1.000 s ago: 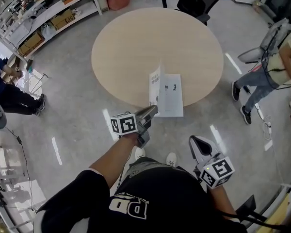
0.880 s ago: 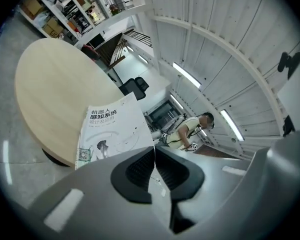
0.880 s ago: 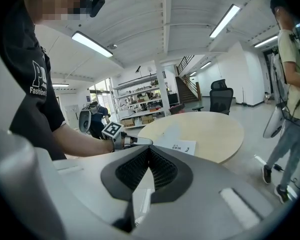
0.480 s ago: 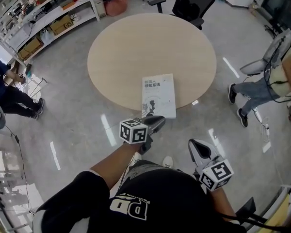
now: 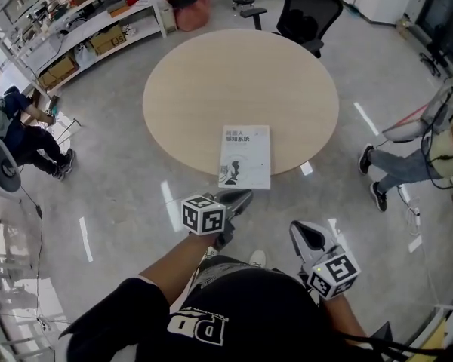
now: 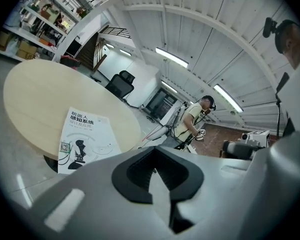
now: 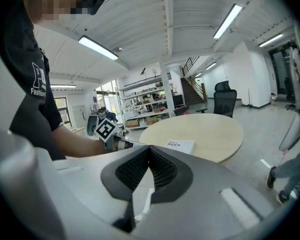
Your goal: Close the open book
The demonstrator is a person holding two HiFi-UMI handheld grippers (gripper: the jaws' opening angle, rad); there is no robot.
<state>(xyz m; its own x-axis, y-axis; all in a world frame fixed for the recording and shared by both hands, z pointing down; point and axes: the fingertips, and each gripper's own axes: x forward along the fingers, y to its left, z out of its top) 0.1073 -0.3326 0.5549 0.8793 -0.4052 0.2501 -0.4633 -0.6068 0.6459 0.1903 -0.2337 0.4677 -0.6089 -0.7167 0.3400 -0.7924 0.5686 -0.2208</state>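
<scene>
The book (image 5: 245, 157) lies closed and flat, white cover up, near the front edge of the round wooden table (image 5: 234, 81). My left gripper (image 5: 239, 196) hangs just off the table's edge, in front of the book and not touching it. Its jaws have just been closing and are shut with nothing between them. In the left gripper view the book (image 6: 85, 139) shows to the left of the left gripper (image 6: 157, 151). My right gripper (image 5: 303, 231) is further back at the right, shut and empty. In the right gripper view, past the right gripper (image 7: 149, 148), lies the book (image 7: 180, 145).
A black office chair (image 5: 309, 6) stands behind the table. Shelves with boxes (image 5: 83, 21) line the back left. One person (image 5: 430, 149) is at the right of the table, another (image 5: 26, 134) at the far left. Glossy grey floor surrounds the table.
The book's raised leaf has come down and the book now lies closed. My left gripper has drawn back from the book, off the table's edge. The right gripper has barely shifted.
</scene>
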